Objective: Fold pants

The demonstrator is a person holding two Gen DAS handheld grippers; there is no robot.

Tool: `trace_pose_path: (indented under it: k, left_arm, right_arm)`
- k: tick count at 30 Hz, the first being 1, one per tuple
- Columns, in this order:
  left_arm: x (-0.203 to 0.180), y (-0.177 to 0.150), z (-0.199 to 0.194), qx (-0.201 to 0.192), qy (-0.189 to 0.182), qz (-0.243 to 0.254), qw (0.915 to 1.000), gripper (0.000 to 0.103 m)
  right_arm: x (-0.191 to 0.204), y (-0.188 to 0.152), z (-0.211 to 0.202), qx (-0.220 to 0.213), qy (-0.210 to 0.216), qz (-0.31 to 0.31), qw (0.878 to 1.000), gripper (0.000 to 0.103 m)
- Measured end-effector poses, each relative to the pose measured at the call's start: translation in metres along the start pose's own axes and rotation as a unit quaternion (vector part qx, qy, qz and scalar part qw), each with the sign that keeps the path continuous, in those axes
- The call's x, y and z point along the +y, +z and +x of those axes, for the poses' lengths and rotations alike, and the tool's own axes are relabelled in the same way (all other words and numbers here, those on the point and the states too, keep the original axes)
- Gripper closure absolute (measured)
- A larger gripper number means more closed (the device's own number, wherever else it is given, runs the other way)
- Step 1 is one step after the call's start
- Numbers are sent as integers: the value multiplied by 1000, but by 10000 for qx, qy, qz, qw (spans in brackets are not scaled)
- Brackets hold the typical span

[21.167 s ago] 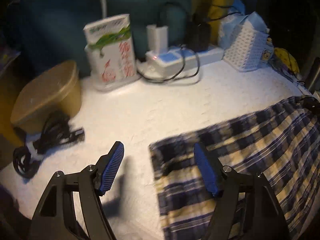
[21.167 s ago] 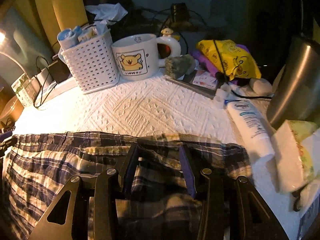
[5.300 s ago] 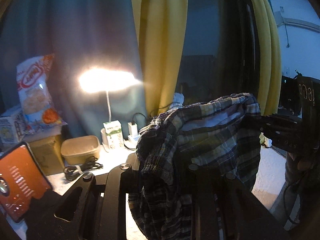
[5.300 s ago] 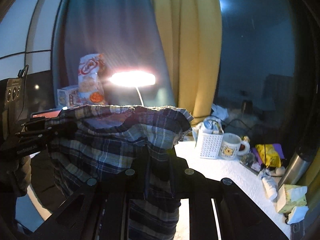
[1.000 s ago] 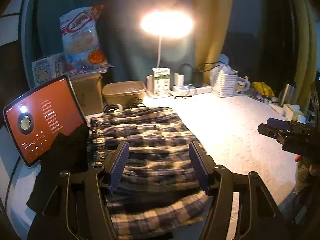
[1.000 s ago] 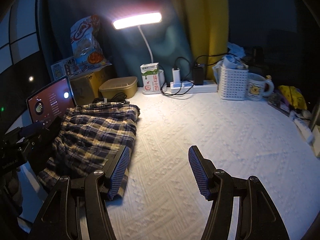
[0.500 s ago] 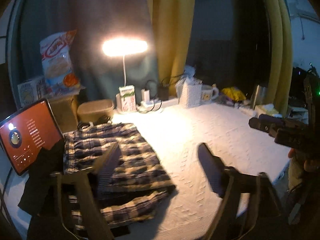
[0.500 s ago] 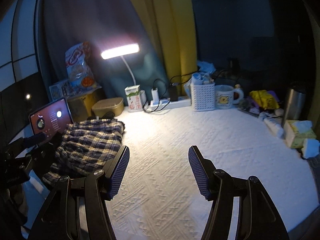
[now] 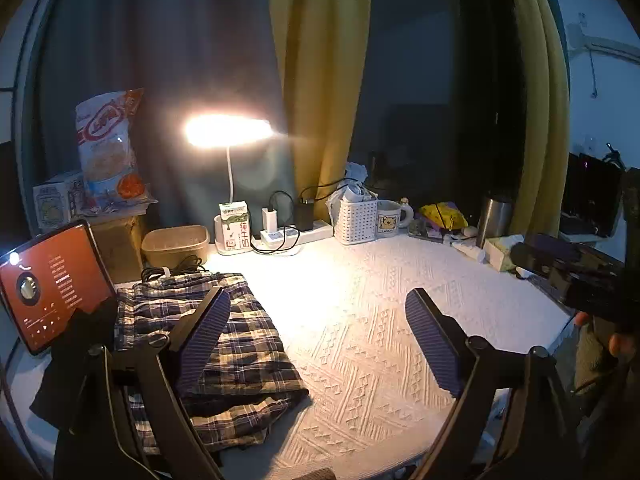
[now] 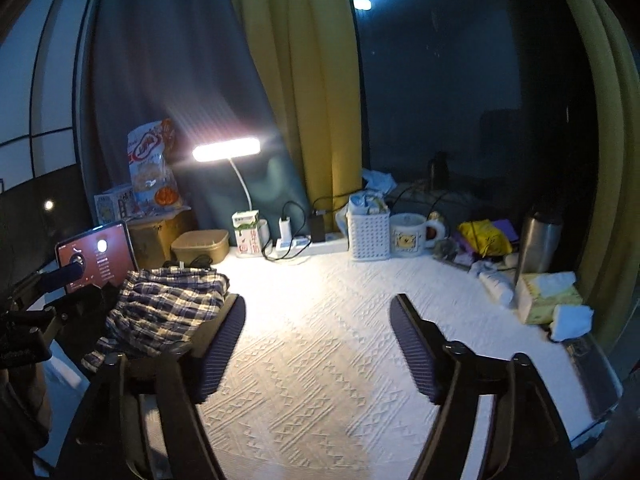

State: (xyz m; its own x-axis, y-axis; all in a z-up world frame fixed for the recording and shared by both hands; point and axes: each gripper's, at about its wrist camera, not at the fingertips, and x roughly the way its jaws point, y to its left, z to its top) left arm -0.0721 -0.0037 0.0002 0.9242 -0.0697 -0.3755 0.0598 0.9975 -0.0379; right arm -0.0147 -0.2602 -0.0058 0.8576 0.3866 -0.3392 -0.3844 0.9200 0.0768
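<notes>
At 21.2 s back the plaid pants (image 9: 208, 340) lay spread flat, right gripper (image 10: 318, 344) clamped on them; at 5.3 s back both grippers held them bunched in the air. Now they lie folded in a stack, left of and partly behind the left gripper's (image 9: 316, 338) left finger. Both jaws now spread wide, holding nothing, pulled back and raised above the white cloth (image 10: 320, 344).

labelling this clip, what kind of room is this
Probably a bedroom or dorm desk at night: a lit desk lamp, yellow curtains over a dark window, and a bear mug by the folded plaid pants.
</notes>
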Motion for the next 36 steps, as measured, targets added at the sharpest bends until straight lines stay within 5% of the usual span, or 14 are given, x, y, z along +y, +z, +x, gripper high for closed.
trace_pose_path:
  k: [8,16,36]
  left_arm:
    - [4,-4,-14,-445,142,-187,9987,1]
    - [15,-11,-4,-205,927,-96,9954,1]
    - [26,-17,-11,-159,858,-250,9959,1]
  right_arm:
    - [3,8,-20,-209,-102,-172,9996,15]
    - [18,6,-2,-19,55,-228,9997,14]
    - [28,3,6,83,110,-295,9995,14]
